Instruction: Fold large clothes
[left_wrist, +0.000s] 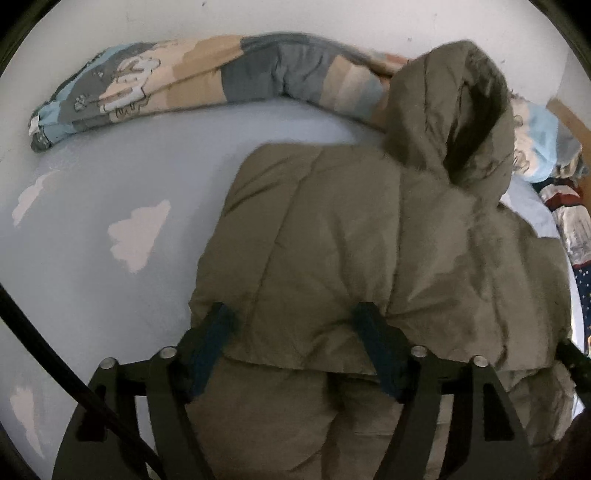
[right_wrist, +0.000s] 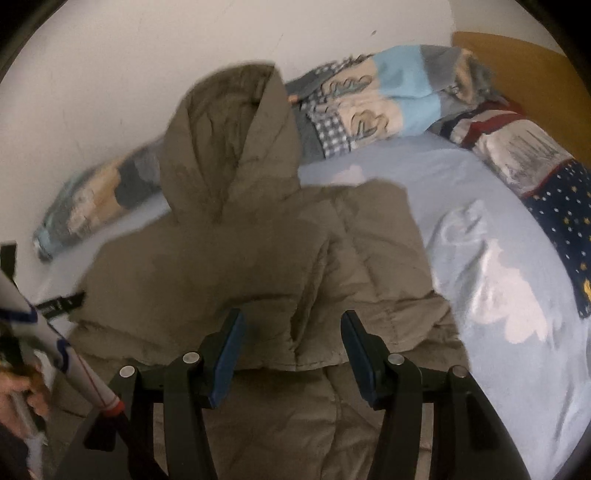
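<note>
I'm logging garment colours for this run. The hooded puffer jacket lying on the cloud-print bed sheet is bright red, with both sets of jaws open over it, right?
Not quite: the puffer jacket is olive-khaki, not red, as both wrist views show. The rest holds: it lies on the cloud-print sheet, and the left gripper and right gripper have their jaws open over it.

jacket (left_wrist: 332, 240): matt quilted cloth | sheet (right_wrist: 498, 258): smooth cloth
</note>
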